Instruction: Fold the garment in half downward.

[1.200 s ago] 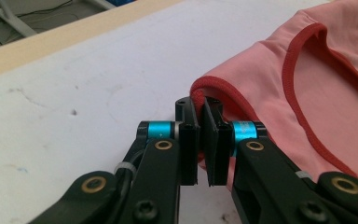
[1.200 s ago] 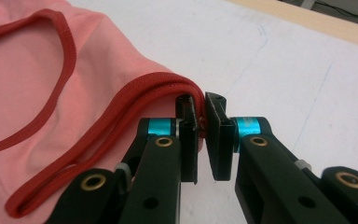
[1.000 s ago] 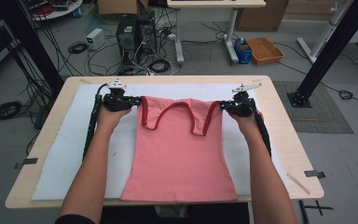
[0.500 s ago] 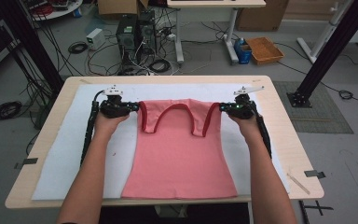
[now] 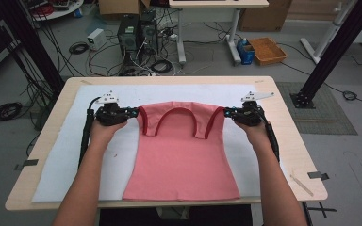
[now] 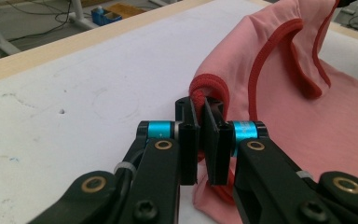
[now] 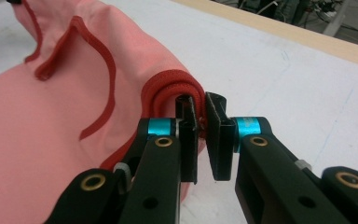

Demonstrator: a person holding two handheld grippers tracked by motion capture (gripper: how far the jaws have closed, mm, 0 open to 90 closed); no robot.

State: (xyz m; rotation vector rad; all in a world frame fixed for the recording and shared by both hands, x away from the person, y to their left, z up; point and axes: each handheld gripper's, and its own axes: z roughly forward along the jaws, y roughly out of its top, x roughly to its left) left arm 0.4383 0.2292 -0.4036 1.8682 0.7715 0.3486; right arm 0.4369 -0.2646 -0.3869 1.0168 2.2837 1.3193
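Pink tank top (image 5: pixel 181 155) mid-desk, hem at near edge: soft, light, limp. Left gripper (image 6: pixel 200 135) and right gripper (image 7: pixel 201 133) fingers pinch red-trimmed shoulder straps; best hold there.

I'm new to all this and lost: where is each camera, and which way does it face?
High view: above the table, looking forward and down; forearms and both claws show.
Left gripper view: on the left claw, looking along its jaws, shut on the pink top.
Right gripper view: on the right claw, likewise.
All share the top.
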